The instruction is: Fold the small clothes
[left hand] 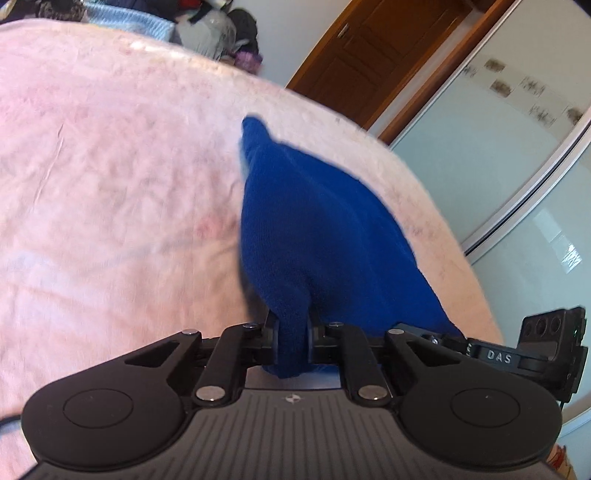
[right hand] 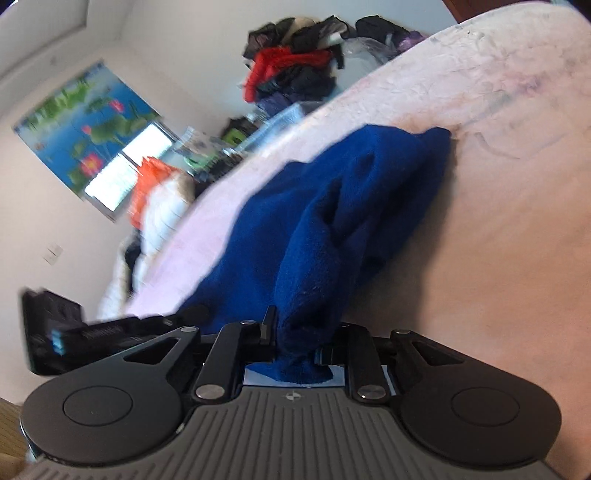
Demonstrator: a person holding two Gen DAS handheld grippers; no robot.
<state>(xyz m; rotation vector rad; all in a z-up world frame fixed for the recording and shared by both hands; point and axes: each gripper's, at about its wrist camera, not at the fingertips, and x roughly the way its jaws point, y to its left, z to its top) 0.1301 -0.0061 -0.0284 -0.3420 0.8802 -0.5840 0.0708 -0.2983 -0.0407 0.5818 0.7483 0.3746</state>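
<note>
Both grippers' jaws pinch the blue garment [left hand: 314,221].

Left gripper [left hand: 291,332] clamps blue garment [left hand: 295,221] above pink blanket [left hand: 110,166]

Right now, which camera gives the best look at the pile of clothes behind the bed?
The right wrist view: the clothes pile sits high in frame beyond the pink bedspread, showing red and dark garments. The left wrist view catches only its cropped edge at the top.
</note>
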